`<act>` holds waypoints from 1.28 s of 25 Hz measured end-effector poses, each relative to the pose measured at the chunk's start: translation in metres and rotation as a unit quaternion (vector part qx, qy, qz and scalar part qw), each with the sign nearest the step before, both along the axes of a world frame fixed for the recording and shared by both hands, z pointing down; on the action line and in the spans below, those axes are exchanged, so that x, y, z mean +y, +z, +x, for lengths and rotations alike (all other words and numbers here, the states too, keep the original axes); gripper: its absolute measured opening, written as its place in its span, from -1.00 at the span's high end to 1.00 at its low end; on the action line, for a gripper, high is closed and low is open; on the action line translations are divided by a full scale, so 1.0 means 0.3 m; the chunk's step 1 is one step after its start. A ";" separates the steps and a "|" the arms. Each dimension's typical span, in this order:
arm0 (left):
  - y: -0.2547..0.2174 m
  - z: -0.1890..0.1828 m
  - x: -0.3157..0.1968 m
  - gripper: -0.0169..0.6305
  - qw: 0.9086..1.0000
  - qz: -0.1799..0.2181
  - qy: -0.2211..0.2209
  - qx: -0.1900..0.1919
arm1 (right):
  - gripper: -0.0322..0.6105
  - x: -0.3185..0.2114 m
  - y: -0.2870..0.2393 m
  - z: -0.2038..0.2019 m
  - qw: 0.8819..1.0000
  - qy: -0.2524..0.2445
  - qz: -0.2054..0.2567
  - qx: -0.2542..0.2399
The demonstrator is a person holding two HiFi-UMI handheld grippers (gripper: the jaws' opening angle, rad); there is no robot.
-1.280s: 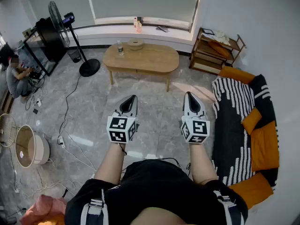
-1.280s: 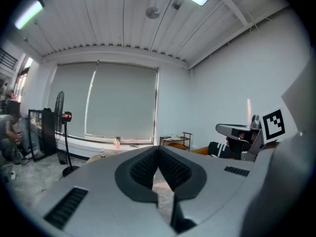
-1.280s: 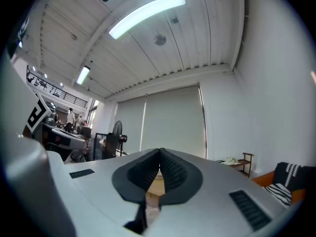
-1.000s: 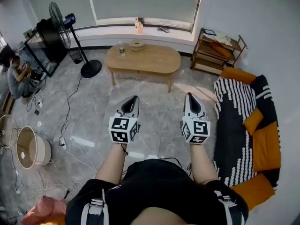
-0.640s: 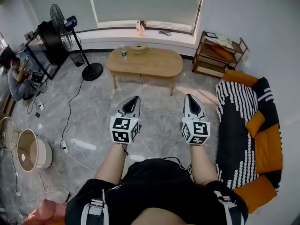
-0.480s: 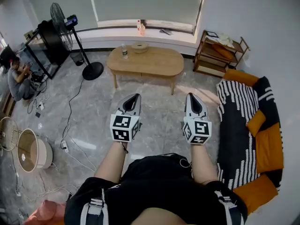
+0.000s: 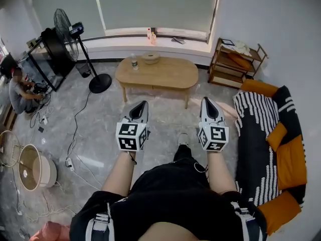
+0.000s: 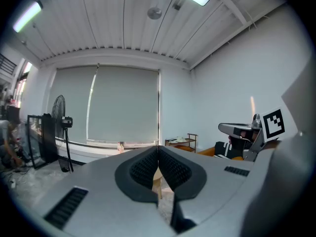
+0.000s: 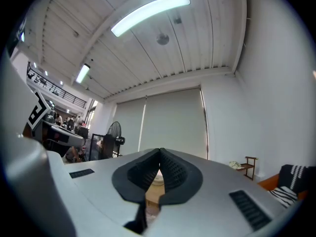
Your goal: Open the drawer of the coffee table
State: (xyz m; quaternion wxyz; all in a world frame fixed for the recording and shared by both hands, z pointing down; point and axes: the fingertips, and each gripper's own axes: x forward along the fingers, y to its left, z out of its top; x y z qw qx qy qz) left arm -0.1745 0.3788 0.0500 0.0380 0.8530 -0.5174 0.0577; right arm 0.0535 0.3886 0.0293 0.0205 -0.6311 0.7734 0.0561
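The oval wooden coffee table stands across the room near the window, with its drawer front flush under the near edge. A water bottle and a round woven dish sit on its top. My left gripper and right gripper are held side by side at waist height, well short of the table, both pointing toward it. Both are shut with nothing between the jaws. In the left gripper view the closed pads hide most of the table; in the right gripper view a sliver of wood shows behind the closed pads.
A standing fan and a black rack are at the left, with cables on the marble floor. A wooden shelf and a striped sofa line the right wall. A person sits at far left.
Both grippers and the view have advanced toward the coffee table, which now looks slightly larger and nearer. A foot now shows between the arms. Both grippers remain shut.
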 end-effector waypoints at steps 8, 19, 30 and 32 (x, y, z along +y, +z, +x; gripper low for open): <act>0.053 0.020 -0.338 0.88 1.000 0.002 -0.024 -0.006 | 0.85 -0.381 0.026 0.038 0.999 -0.007 0.016 0.028; 0.059 0.244 -1.262 0.88 0.999 -0.024 -0.046 -0.005 | 0.85 -1.312 0.039 0.218 0.998 -0.050 -0.015 0.020; 0.067 0.394 -1.828 0.88 0.997 -0.054 -0.058 -0.018 | 0.85 -1.919 0.040 0.351 0.996 -0.075 -0.045 0.024; 0.087 0.394 -1.882 0.88 0.997 -0.061 -0.053 -0.019 | 0.85 -1.969 0.062 0.356 0.995 -0.076 -0.055 0.025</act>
